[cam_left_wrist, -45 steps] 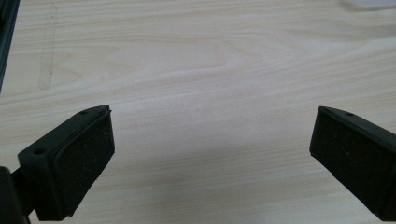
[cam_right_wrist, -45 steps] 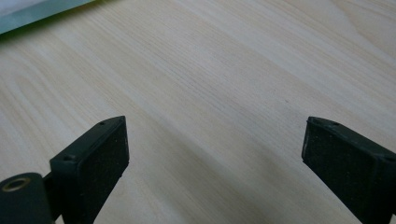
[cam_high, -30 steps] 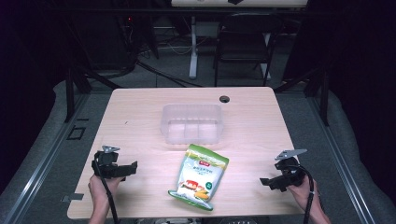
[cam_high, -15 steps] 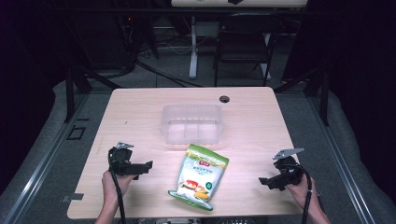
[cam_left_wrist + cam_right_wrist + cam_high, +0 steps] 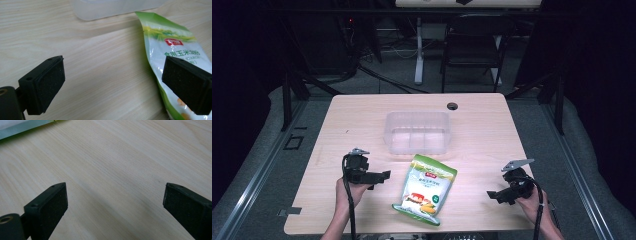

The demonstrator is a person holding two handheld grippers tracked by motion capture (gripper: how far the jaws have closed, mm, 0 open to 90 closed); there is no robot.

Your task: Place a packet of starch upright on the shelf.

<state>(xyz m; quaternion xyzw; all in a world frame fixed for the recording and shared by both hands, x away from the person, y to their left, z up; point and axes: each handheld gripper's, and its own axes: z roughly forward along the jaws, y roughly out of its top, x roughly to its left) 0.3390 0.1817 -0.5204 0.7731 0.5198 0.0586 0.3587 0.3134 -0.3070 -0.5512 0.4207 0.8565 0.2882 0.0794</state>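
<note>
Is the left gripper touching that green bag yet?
Apart. In the high view, bare table separates the left gripper from the green bag; its jaws, which have just been closing slightly, stand open with nothing between them.

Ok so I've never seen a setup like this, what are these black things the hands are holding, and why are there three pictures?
A person sits at a wooden table and holds a hand-held two-jaw clamp in each hand. The high view looks down from above: the left gripper is near the green and white pouch, the right gripper sits off to the side. Behind the pouch stands a clear plastic container. The other two pictures come from cameras riding on each clamp, looking along its black jaws. The left gripper's jaws have just been closing a little, but both stand open, with nothing between them. Nothing is held.
</note>
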